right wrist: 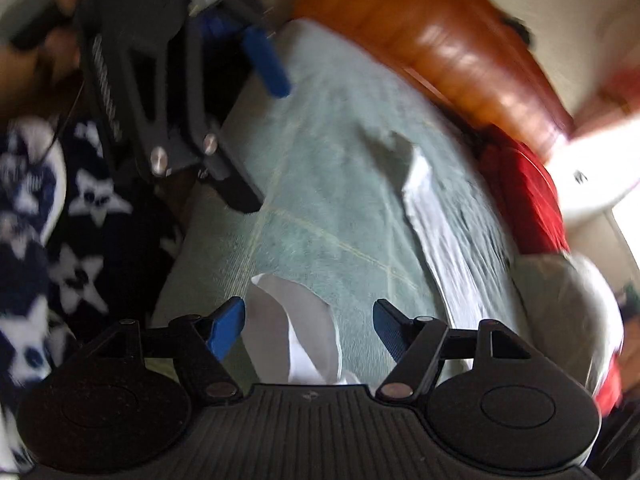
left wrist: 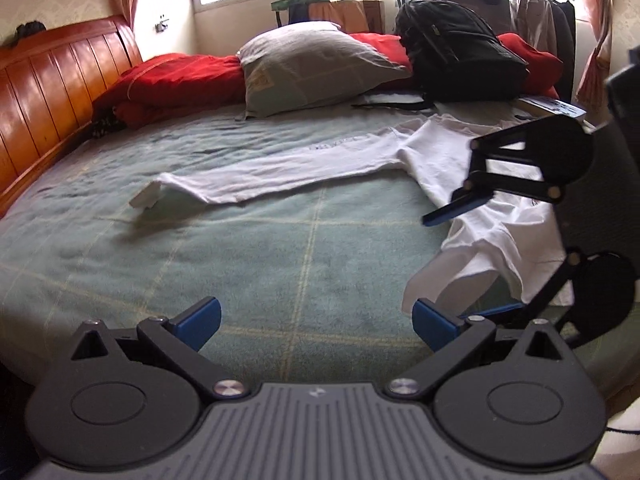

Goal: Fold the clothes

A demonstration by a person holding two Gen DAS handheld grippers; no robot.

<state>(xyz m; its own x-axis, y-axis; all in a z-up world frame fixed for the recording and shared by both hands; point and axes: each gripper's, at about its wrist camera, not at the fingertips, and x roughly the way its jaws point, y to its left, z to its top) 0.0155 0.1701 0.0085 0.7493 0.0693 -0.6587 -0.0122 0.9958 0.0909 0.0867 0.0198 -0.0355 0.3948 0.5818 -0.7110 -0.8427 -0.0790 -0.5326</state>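
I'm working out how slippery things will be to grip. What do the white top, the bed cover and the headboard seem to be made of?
White top: soft matte knit, probably cotton; it creases and drapes limply. Bed cover: pale green woven or fleecy blanket, judging by its fuzzy nap and thin check lines. Headboard: panelled wood, apparently glossy varnish, as window light glares off it.
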